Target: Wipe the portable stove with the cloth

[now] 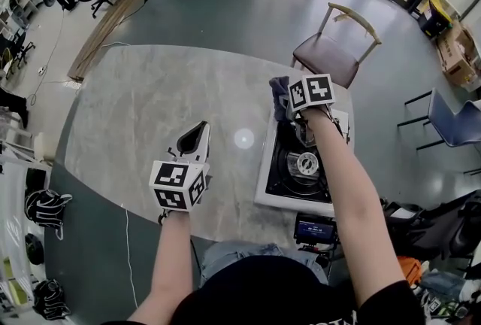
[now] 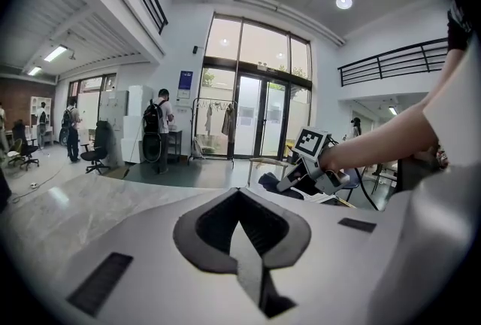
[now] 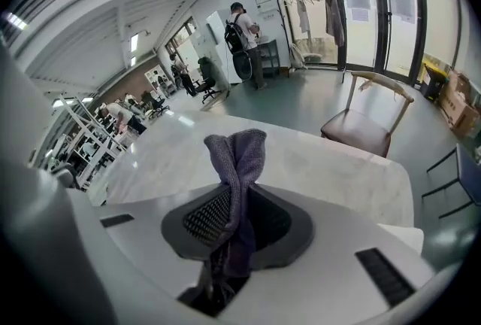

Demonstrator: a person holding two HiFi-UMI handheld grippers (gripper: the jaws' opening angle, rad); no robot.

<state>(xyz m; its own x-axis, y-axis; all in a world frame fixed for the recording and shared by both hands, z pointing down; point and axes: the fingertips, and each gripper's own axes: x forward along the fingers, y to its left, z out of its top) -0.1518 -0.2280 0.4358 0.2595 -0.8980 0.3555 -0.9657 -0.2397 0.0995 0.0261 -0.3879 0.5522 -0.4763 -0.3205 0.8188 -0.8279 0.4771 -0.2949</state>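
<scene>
One portable stove point(image 1: 282, 174) sits directly beneath the right gripper point(image 1: 288, 110), near the table's point(image 1: 150, 105) edge. The right gripper's jaws are clamped on a purple-grey cloth point(image 3: 237, 158) that sticks out ahead of them in a twisted bunch. The left gripper point(image 1: 194, 137) hangs well off to the stove's left over bare tabletop. Its jaws are pressed together with nothing between them.

The likeliest trouble is a poor wipe. Bunched this tightly, the cloth would probably meet the stove top with only a narrow ridge of fabric. It could also catch on the raised burner point(image 1: 307, 162) and tug loose from the jaws. With no gripper bracing the stove, a firm stroke may push it across the smooth table toward the near edge.

Much is hidden. The person's forearm point(image 1: 342, 165) covers the stove's right side, and the gripper itself masks the far end. No view settles whether the cloth touches the stove or hovers above its far corner. The right gripper view looks out past the cloth and shows almost nothing of the stove. A small black device point(image 1: 314, 229) below the stove is too small to identify.
</scene>
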